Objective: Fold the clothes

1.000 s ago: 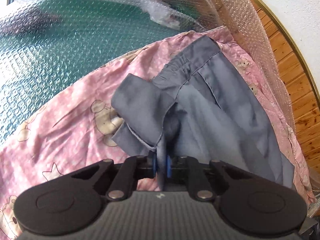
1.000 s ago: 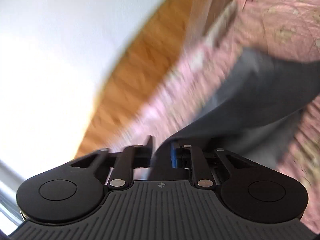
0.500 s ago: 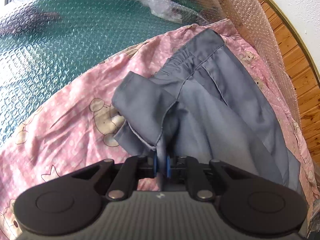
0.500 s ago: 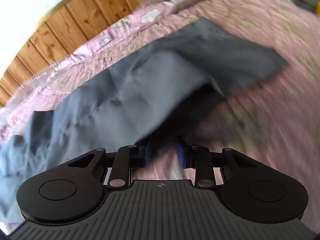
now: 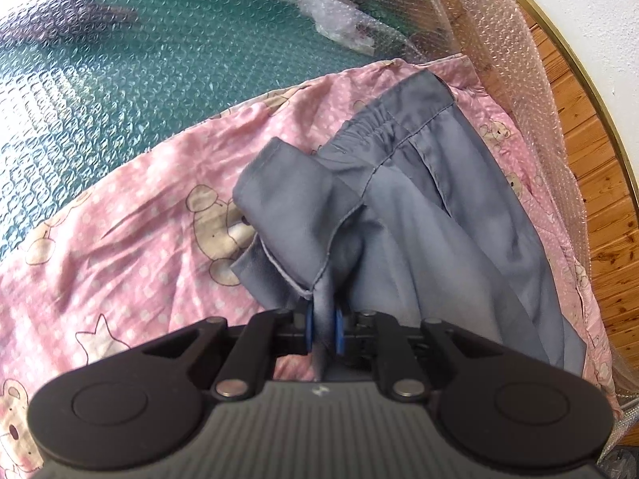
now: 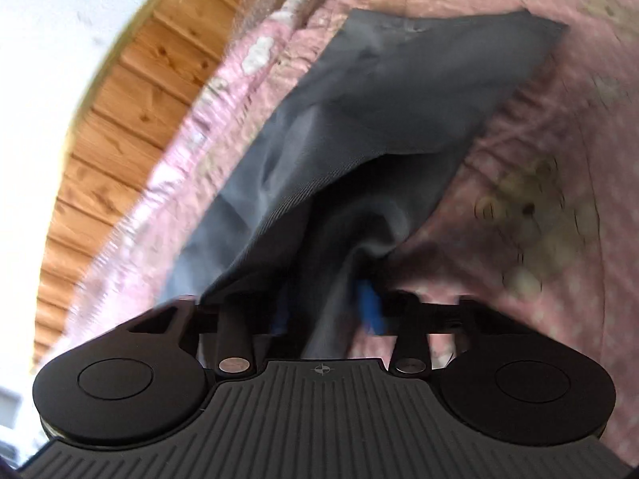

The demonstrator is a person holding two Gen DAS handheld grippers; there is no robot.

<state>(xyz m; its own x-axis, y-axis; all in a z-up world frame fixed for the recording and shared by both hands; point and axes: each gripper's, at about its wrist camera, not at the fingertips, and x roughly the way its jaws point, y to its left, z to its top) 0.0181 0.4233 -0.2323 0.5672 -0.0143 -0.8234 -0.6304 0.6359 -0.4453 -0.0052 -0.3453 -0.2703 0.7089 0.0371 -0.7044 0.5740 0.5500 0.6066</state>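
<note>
Grey trousers (image 5: 439, 215), no readable label, pinched in both claws on pink sheet (image 5: 131, 231).

Grey trousers (image 5: 439, 215) with elastic waistband, rumpled and partly folded over, on pink bear-print sheet (image 5: 139, 207)

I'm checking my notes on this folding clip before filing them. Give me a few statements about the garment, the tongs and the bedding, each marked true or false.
1. The left tongs are shut on the grey garment. True.
2. The garment lies on a plain white sheet. False: it lies on a pink sheet printed with teddy bears.
3. The right tongs have grey cloth between them. True: they have just been closing on it.
4. The garment's gathered waistband is pinched in the left tongs. False: the waistband lies farther away; the tongs hold a fold of cloth near the camera.
5. Bubble wrap covers the green surface beyond the sheet. True.
</note>
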